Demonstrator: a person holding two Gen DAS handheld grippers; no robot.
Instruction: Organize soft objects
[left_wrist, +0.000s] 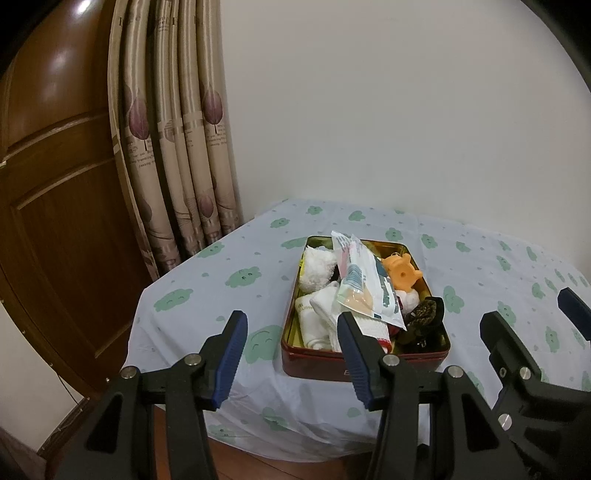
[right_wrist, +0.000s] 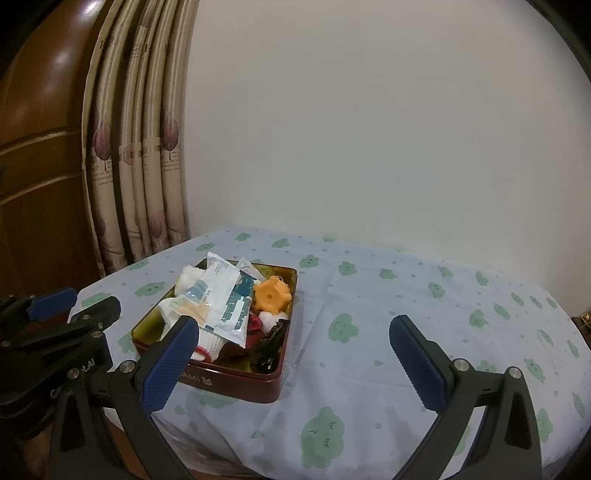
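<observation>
A dark red tin (left_wrist: 325, 363) (right_wrist: 236, 384) stands on the table near its front left. It holds white socks (left_wrist: 317, 317), a fluffy white cloth (left_wrist: 316, 267), a plastic wipes packet (left_wrist: 364, 284) (right_wrist: 221, 299) lying on top, an orange toy (left_wrist: 400, 273) (right_wrist: 272, 294) and a dark patterned item (left_wrist: 424, 314). My left gripper (left_wrist: 291, 332) is open and empty, just in front of the tin. My right gripper (right_wrist: 295, 328) is open and empty, in front of and to the right of the tin; it also shows in the left wrist view (left_wrist: 532, 314).
The table wears a pale blue cloth with green cloud faces (right_wrist: 406, 295). A white wall stands behind it. Beige curtains (left_wrist: 177, 147) and a brown wooden door (left_wrist: 55, 184) are to the left. The table's front edge lies just under the grippers.
</observation>
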